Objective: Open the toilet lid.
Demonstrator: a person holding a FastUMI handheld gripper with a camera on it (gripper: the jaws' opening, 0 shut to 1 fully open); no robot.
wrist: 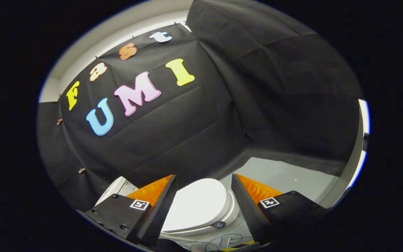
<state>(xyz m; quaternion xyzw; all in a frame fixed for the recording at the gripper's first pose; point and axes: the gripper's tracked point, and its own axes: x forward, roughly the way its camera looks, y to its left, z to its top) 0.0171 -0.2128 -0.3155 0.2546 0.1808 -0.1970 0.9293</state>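
Note:
A white toilet stands on the floor below me, seen from above through the gap between my fingers. Its lid [198,204] lies flat and closed over the seat. A white tank [115,189] shows behind the left finger [152,203]. My gripper [203,210] hangs well above the toilet, open, with nothing held between its fingers and not touching the lid. The right finger [254,203] covers the bowl's right side.
Black cloth walls the booth behind and to the right of the toilet. A strip of grey floor [285,178] lies right of the bowl. Thin cables and a small box [224,240] lie on the floor at the toilet's front.

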